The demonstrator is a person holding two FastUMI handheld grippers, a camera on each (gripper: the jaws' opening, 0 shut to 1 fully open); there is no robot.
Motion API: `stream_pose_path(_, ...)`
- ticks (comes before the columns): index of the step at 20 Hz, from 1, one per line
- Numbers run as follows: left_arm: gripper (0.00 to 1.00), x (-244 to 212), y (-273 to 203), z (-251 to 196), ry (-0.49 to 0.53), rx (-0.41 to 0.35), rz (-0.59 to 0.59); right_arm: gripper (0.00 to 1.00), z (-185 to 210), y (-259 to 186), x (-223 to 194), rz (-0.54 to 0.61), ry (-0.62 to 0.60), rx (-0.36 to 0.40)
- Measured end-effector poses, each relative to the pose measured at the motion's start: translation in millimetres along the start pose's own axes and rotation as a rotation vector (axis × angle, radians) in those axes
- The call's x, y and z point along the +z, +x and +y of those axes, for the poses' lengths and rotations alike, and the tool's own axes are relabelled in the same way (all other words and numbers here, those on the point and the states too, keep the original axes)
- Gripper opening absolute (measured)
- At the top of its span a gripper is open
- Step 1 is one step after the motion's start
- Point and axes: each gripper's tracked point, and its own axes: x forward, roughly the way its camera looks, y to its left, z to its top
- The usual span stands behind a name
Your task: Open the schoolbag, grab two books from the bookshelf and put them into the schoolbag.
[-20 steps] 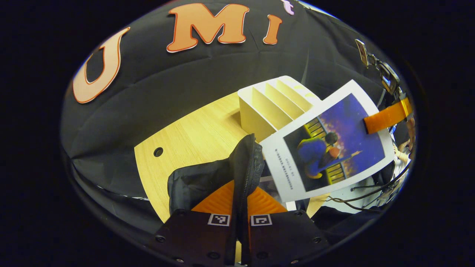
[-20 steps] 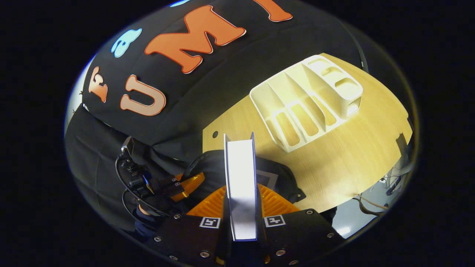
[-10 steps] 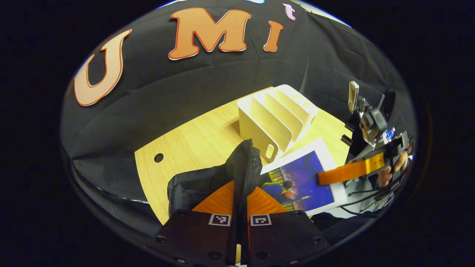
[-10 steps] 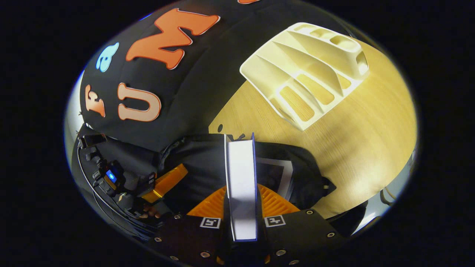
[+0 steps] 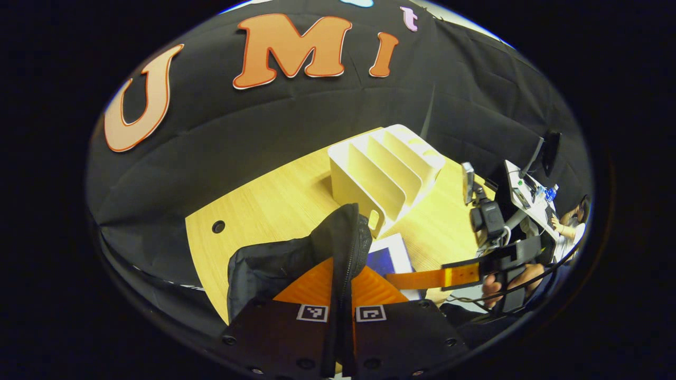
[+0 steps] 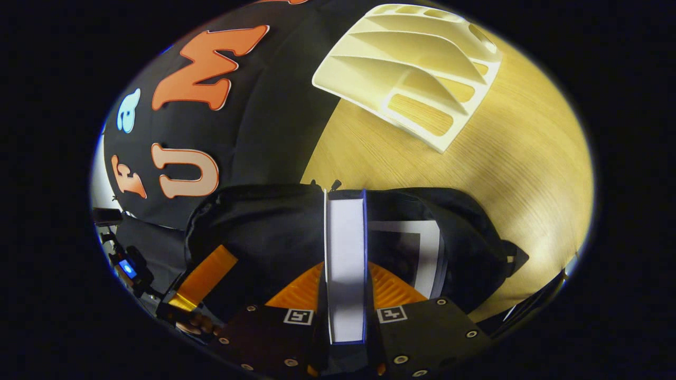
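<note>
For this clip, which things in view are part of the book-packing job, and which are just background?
Part of the job:
- schoolbag, its edge pinched by the left gripper
- book, held in the right gripper over the open bag
- another book already inside the bag
- bookshelf, its slots bare

Background:
- wooden table
- desk with a monitor beyond the booth

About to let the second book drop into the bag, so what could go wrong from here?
The book could catch on the other book already inside the schoolbag and stop short. The left gripper pinches only the bag's zipper edge; if that slips, the mouth may sag shut on the book. Releasing early with the right gripper could tip it.
</note>
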Motion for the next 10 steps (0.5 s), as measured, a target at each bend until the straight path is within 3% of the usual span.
stream_pose_path(2,0.05,-2,4,-5,0.002,-0.002,-0.001,0.33,0,10,-18,0.06,-0.009,-0.003)
stream_pose_path(7,0.05,-1,15,-10,-0.018,0.011,-0.009,0.44,-12,36,-50,0.196,-0.064,-0.093)
stream_pose_path(10,0.05,-1,16,-4,-0.043,0.037,-0.022,0.55,-16,35,-66,0.296,-0.178,-0.141)
